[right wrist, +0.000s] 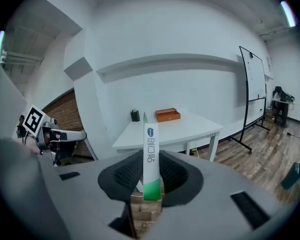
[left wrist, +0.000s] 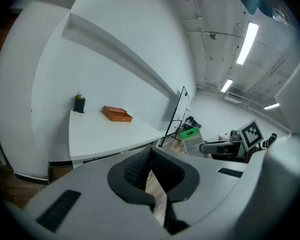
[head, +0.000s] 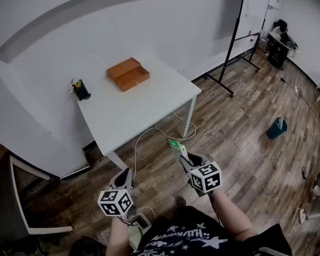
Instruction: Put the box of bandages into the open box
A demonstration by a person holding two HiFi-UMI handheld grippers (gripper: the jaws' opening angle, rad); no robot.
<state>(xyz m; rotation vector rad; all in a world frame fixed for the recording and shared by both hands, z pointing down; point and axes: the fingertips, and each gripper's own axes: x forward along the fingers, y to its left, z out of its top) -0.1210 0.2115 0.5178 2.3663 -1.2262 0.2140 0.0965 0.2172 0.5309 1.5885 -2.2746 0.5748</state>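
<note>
Stood on the wooden floor (head: 240, 143), well apart from the white table (head: 144, 116). Held the box of bandages (right wrist: 150, 154) in the right gripper (right wrist: 149, 179), jaws pinched on its two broad faces, narrow edge toward the camera, white above and green at the lower end, upright between the pads. Held it low in front of the body in the head view, near one of the table's front legs, not over the tabletop. Had the left gripper (left wrist: 151, 176) just beside the right, jaws pressed together at the tips, nothing between them, only a sliver of floor visible behind the pads. Faced the open box (head: 129, 74), orange-brown, lid folded back flat, resting on the far part of the table and touching nothing else. Saw a black pen holder (head: 81, 90) at the table's far left corner, apart from the open box. Noted a whiteboard (head: 253, 12) on a black stand by the wall to the right, a teal bin (head: 277, 128) on the floor, and a white cable (head: 144, 137) trailing beneath the table.
</note>
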